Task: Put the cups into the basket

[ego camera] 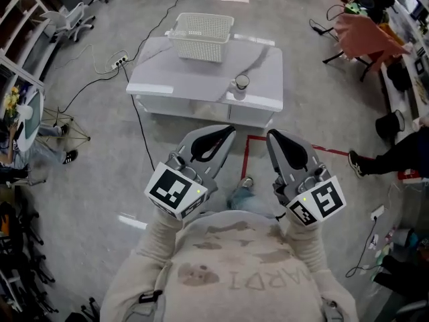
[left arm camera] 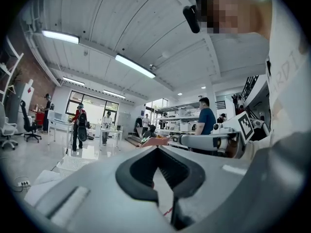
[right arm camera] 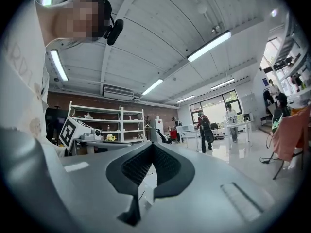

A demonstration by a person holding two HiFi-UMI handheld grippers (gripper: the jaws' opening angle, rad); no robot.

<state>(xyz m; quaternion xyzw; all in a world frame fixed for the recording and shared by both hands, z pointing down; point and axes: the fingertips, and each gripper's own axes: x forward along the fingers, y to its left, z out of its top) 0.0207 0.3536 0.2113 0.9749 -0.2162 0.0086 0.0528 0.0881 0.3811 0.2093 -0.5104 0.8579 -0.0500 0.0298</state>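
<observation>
While the cup (ego camera: pixel 241 82) and basket (ego camera: pixel 201 36) stand well ahead, the left gripper (ego camera: pixel 214 143) and right gripper (ego camera: pixel 289 151) hang with jaws pressed together on nothing, likely awaiting the approach.

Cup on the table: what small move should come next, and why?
Probably step forward and reach the right hand-held gripper toward the cup. The cup stands on the table outside the basket; the right and the left hand-held gripper are shut, empty and held far back.

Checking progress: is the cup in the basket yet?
Out. The cup stands upright on the table, apart from the basket, nearer the person.
</observation>
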